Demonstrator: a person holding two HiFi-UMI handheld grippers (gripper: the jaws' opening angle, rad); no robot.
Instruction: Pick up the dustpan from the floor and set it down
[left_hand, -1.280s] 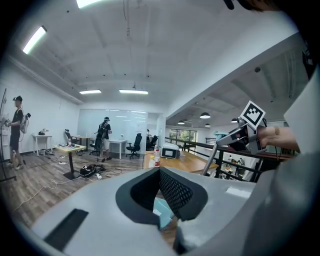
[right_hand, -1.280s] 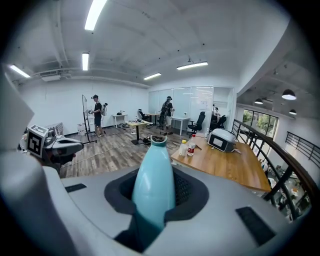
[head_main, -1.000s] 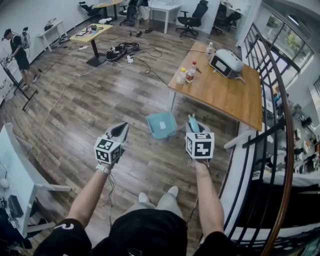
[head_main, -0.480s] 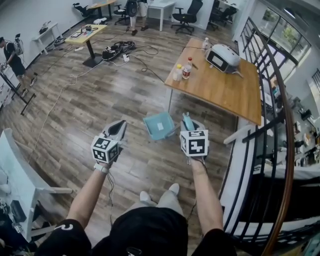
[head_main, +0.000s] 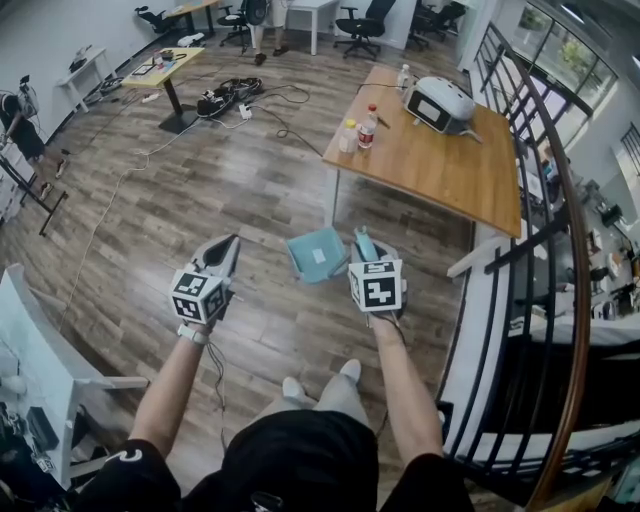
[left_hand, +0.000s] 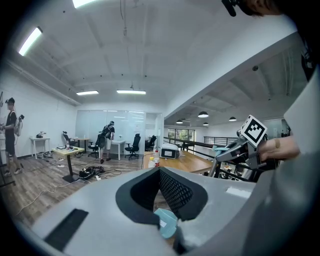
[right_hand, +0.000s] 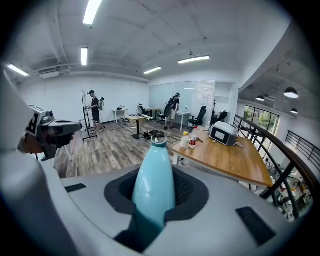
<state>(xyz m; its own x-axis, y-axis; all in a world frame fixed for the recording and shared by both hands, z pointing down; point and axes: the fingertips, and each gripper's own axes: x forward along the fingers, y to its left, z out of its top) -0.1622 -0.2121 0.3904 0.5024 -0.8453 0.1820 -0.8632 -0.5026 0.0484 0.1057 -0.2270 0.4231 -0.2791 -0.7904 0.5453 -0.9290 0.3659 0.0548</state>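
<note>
A light-blue dustpan hangs above the wood floor in the head view, its pan to the left of my right gripper. That gripper is shut on the dustpan's handle, which stands up between the jaws in the right gripper view. My left gripper is held apart to the left, its jaws drawn together with nothing between them. From the left gripper view, a corner of the dustpan shows below the jaws and the right gripper is off to the right.
A wooden table with bottles and a white device stands just beyond the dustpan. A black railing runs along the right. A white desk is at lower left. Cables and a person are farther off.
My right gripper has sunk a little with the dustpan still in its jaws. The left gripper has stayed about where it was.
</note>
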